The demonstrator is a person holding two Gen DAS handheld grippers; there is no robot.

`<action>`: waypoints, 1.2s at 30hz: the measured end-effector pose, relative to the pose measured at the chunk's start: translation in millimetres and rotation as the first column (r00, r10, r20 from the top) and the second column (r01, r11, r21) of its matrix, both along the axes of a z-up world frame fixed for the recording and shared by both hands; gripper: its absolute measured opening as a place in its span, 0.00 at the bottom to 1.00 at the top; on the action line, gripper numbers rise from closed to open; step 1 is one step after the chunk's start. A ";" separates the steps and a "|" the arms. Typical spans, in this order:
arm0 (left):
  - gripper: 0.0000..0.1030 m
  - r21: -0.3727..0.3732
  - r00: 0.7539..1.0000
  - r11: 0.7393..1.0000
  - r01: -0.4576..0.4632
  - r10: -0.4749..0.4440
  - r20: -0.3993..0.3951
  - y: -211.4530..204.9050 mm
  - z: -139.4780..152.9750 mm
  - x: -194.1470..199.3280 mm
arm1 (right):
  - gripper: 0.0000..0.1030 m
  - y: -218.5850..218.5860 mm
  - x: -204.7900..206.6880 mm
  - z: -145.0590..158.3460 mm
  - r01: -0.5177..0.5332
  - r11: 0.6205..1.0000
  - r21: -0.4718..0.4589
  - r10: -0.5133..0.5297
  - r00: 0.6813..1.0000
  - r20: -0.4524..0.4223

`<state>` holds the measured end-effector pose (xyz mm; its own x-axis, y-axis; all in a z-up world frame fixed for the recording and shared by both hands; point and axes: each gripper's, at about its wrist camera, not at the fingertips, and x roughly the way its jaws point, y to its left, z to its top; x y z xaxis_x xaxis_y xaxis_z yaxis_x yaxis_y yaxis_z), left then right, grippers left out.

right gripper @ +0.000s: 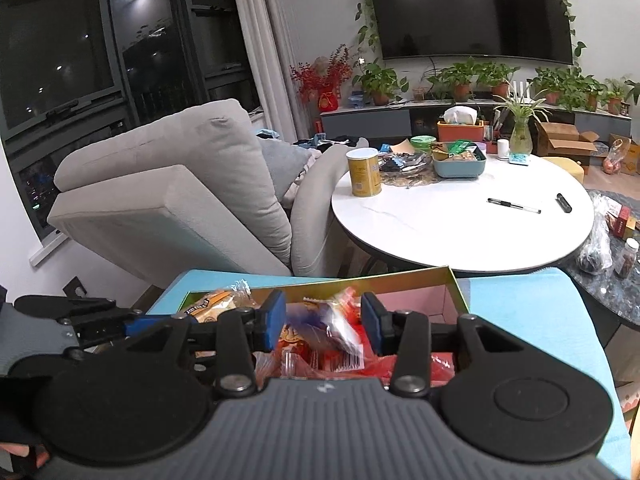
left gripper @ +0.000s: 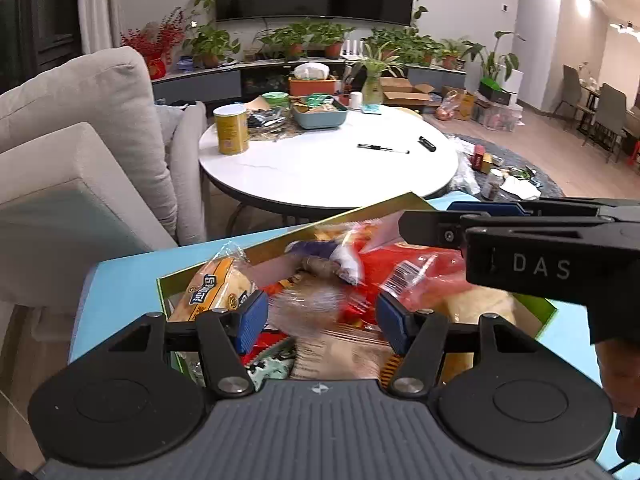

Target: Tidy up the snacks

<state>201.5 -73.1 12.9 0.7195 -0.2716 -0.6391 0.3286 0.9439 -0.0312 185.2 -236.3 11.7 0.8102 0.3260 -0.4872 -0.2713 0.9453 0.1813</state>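
Left gripper (left gripper: 318,320) is hovering unclenched over the box (left gripper: 280,236), nothing gripped between its pads. Right gripper (right gripper: 324,326) is likewise hanging released, near the box's right side. Snacks (left gripper: 360,276) are lying heaped inside, on the blue table (left gripper: 116,280).

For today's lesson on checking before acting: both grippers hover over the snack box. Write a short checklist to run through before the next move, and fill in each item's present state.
1. Left gripper jaws apart: ok, the blue pads stand clear on either side of a clear-wrapped snack.
2. Left gripper holds something: not ok, its pads press on nothing.
3. Right gripper jaws apart: ok, open above the red packets.
4. Snack box sits flat on the blue surface: ok.
5. Grippers clear of each other: ok, they are close but apart.
6. Which snack is meant next: cannot tell, the wrappers are blurred.
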 end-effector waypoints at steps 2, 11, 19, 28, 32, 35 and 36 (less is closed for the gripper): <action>0.58 0.001 1.000 1.000 -0.004 0.004 0.009 1.1 2.8 -3.9 | 0.68 -2.0 -3.5 1.7 0.006 1.000 0.001 -0.006 1.000 0.004; 0.75 -0.024 0.995 0.997 -0.072 0.074 0.069 15.3 20.5 -31.3 | 0.68 -15.5 -25.7 11.9 0.049 0.998 0.040 -0.050 0.999 0.006; 0.84 -0.032 0.986 0.996 -0.082 0.086 0.145 13.5 36.5 -74.0 | 0.68 -16.0 -60.3 22.2 0.072 0.996 0.058 -0.071 0.997 -0.011; 0.90 -0.037 0.977 0.995 -0.092 0.097 0.188 15.8 40.5 -121.7 | 0.68 -21.0 -105.2 29.7 0.109 0.992 0.063 -0.110 0.994 0.017; 0.94 -0.046 0.983 0.997 -0.067 0.074 0.168 17.0 35.5 -140.0 | 0.68 -25.5 -123.2 25.8 0.133 0.990 0.056 -0.134 0.991 0.026; 0.96 -0.030 0.982 0.997 -0.068 0.072 0.176 15.2 32.8 -153.2 | 0.68 -29.1 -131.1 20.6 0.153 0.987 0.057 -0.155 0.988 0.019; 0.97 -0.020 0.981 0.997 -0.069 0.072 0.179 14.9 32.0 -157.2 | 0.68 -31.0 -134.0 19.7 0.159 0.985 0.063 -0.161 0.987 0.015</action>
